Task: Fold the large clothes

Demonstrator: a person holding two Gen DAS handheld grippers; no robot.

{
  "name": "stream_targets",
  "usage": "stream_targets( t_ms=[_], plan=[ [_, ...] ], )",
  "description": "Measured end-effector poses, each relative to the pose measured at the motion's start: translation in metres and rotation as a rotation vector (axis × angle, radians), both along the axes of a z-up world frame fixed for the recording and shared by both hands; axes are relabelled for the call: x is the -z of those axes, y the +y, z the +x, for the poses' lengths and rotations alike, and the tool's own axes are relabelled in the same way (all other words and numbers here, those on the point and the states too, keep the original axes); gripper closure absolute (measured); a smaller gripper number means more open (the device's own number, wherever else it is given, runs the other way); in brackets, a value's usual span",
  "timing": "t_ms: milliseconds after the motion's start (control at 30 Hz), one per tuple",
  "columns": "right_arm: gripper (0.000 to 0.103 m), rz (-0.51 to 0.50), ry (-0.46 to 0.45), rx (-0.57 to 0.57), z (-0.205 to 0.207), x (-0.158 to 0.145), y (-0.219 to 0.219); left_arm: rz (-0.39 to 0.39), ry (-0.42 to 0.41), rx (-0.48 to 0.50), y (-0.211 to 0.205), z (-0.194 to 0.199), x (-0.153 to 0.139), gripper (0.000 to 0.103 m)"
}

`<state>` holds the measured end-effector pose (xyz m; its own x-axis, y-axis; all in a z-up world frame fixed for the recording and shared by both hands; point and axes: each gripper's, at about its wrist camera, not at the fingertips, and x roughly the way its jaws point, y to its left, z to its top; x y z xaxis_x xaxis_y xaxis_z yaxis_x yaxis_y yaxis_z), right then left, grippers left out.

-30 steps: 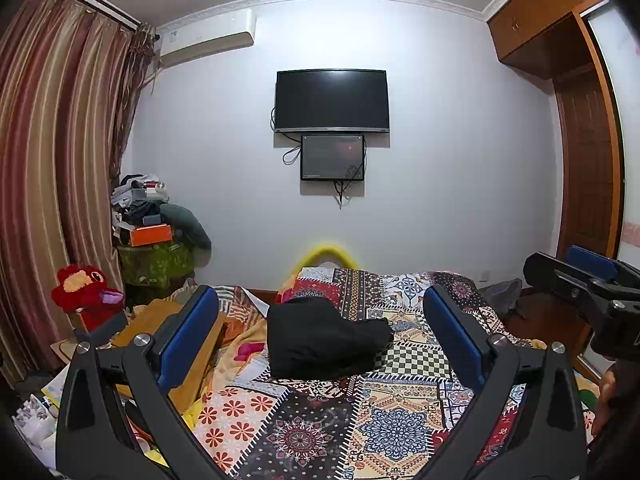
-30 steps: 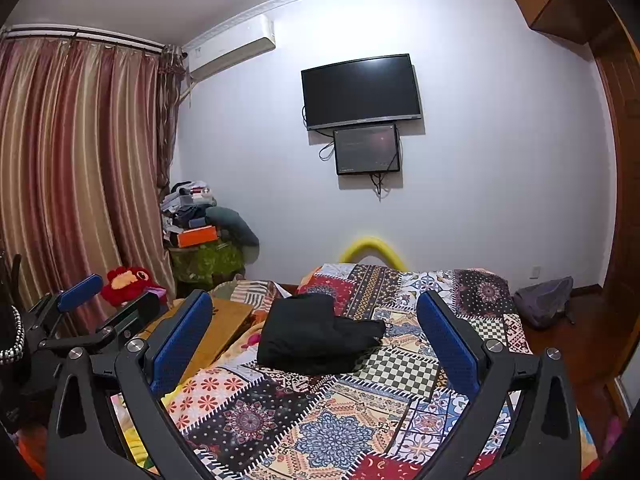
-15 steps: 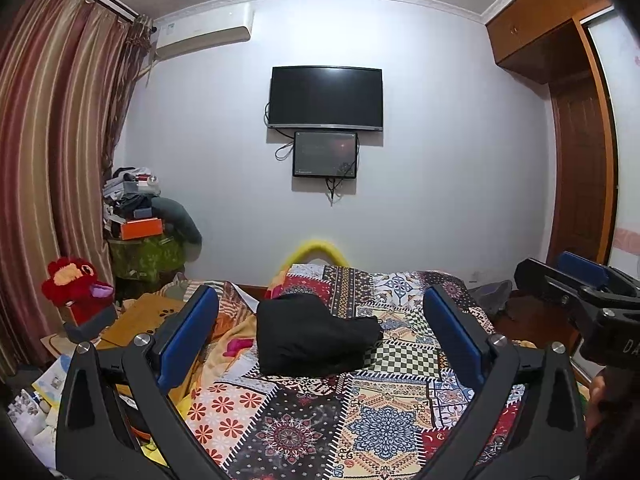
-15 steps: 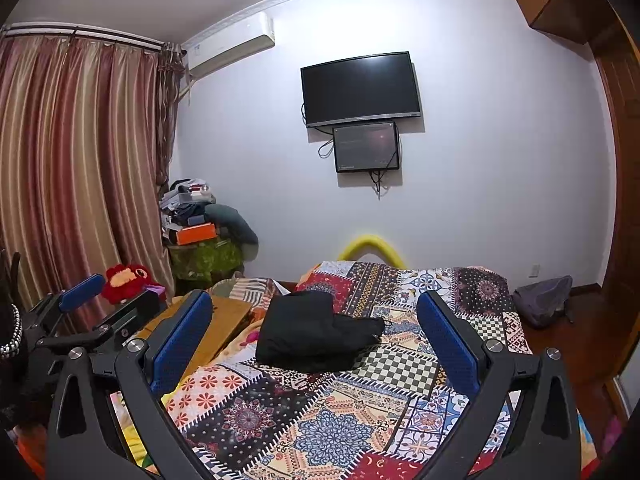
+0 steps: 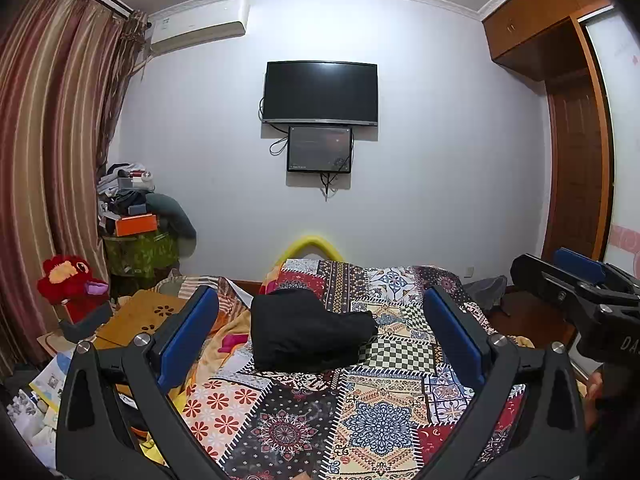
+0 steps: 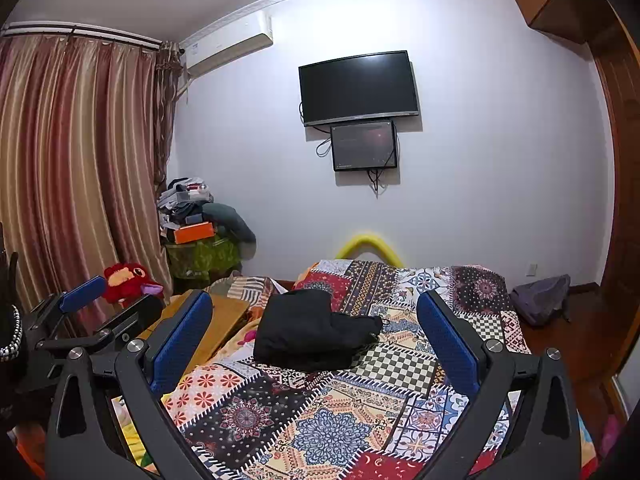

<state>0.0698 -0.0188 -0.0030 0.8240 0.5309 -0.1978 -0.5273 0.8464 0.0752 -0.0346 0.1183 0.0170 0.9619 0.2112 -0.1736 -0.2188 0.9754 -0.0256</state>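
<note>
Bedroom: white far wall, bed [image 5: 400, 420] with a patchwork quilt [image 6: 320, 420] fills the near and middle ground.

Counts:
- 1 black garment [image 5: 304, 330], folded into a compact bundle, lying on the quilt mid-bed, slightly left of centre. One end tapers off to the right. Touching neither gripper.
- 2 grippers. Left gripper [image 5: 320, 336]: jaws spread wide, nothing between them, held above the near end of the bed. Right gripper [image 6: 314, 338]: same, jaws wide apart, empty. Each also shows at the edge of the other's view, right one at the right edge of the left wrist view, left one at the left edge of the right wrist view.
- 2 screens on the far wall: TV [image 5: 320, 92], with a smaller monitor [image 5: 319, 149] just below it, cables hanging.
- 1 air conditioner [image 5: 198, 26] top left of wall.
- 1 yellow arched tube [image 5: 312, 244] behind the far end of the bed.
- 1 red plush toy [image 5: 70, 280] left, by the striped curtain [image 5: 48, 160].
- 1 clutter pile [image 5: 132, 208] in the far left corner, orange box in it.
- 1 wooden board [image 5: 148, 314] on the left edge of the bed.
- 1 grey bag [image 6: 540, 300] on the floor, right of bed.
- Wooden wardrobe [image 5: 560, 80] along the right.

Obstruction: nothing between grippers and garment; small pink item [image 5: 232, 342] lies just left of it.
</note>
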Motion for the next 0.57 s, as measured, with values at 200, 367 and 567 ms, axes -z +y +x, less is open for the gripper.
stream_targets(
  t_ms=[200,367,567],
  plan=[
    [0.001,-0.005,0.003,0.005,0.0004,0.0010,0.0010,-0.005,0.002,0.006,-0.0003,0.0006,0.0014,0.000],
    [0.001,-0.008,0.008,0.007,0.0012,0.0016,0.0014,-0.002,0.001,0.009,-0.0013,0.0003,0.0024,0.000],
    [0.001,-0.008,0.012,0.010,0.0021,0.0016,0.0027,-0.008,0.004,0.007,0.0009,0.0002,0.0023,0.000]
  ],
)
